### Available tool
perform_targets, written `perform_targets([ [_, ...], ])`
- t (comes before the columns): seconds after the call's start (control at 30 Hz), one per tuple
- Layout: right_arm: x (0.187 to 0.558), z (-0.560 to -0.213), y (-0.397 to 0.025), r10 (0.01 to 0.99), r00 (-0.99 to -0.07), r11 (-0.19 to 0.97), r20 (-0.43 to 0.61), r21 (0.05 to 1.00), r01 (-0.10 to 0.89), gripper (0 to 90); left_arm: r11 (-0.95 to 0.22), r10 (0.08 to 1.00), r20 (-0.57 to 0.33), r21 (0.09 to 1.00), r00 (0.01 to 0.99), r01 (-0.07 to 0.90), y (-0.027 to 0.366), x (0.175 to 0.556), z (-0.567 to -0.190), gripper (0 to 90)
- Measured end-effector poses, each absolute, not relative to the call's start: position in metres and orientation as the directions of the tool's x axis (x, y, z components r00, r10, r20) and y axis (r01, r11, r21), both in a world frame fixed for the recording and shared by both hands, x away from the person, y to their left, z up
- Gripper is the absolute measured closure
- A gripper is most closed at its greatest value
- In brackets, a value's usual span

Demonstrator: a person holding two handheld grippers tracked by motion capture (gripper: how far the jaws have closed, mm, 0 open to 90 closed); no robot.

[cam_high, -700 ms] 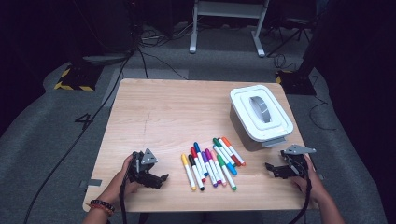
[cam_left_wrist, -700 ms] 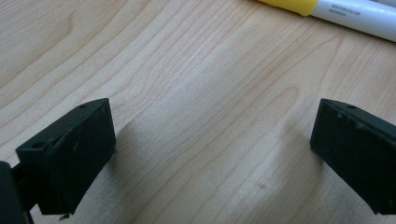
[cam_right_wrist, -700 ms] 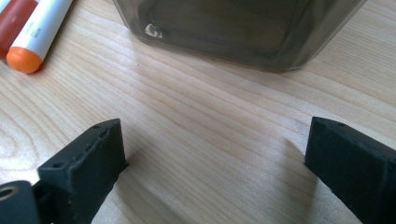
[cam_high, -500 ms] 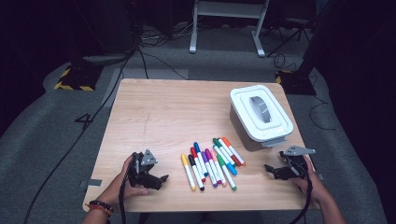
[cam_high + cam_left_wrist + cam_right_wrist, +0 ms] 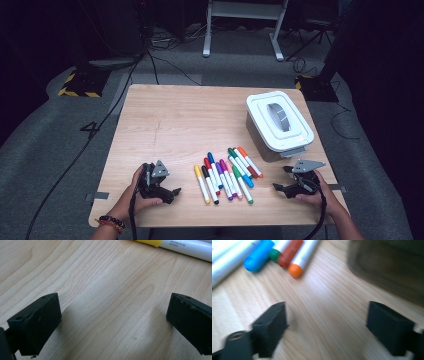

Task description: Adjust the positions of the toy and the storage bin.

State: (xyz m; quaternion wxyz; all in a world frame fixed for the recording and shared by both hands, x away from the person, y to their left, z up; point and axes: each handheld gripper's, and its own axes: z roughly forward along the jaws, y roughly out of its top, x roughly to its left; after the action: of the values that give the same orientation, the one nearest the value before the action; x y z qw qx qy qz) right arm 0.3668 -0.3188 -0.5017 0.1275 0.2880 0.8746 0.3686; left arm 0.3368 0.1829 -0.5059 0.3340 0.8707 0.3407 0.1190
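Markers (image 5: pixel 227 173) lie in a tight row near the tabletop's (image 5: pixel 175 120) front edge, between the 2 claws — long axes parallel, running from near-left to far-right, caps mostly at the far ends. Left claw (image 5: pixel 172 192) rests on the wood w/ jaws wide, nothing between them; its own view adds a yellow-capped marker (image 5: pixel 180 244) just ahead, printed text legible. Right claw (image 5: pixel 281 186) also wide and empty; the right gripper view, blurred, shows orange (image 5: pixel 303 257) and blue (image 5: pixel 259 252) cap ends up close, plus the dark side of the lidded box (image 5: pixel 277 120).
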Motion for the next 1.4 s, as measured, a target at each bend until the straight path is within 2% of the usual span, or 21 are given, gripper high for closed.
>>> perform_targets([
  [0.43,0.368,-0.502,-0.292,0.514,-0.858,0.588,-0.01,0.732,0.343,24.7,-0.546,0.675,-0.014,0.663,0.737,0.512,0.166,0.34,-0.506,0.4],
  [0.8,0.365,-0.502,-0.264,0.415,-0.91,0.623,-0.013,0.732,0.274,24.0,-0.565,0.648,-0.011,0.664,0.762,0.49,0.145,0.341,-0.505,0.4],
  [1.4,0.36,-0.503,-0.229,0.378,-0.925,0.638,-0.044,0.736,0.226,19.1,-0.568,0.643,-0.005,0.668,0.766,0.481,0.138,0.342,-0.505,0.4],
])
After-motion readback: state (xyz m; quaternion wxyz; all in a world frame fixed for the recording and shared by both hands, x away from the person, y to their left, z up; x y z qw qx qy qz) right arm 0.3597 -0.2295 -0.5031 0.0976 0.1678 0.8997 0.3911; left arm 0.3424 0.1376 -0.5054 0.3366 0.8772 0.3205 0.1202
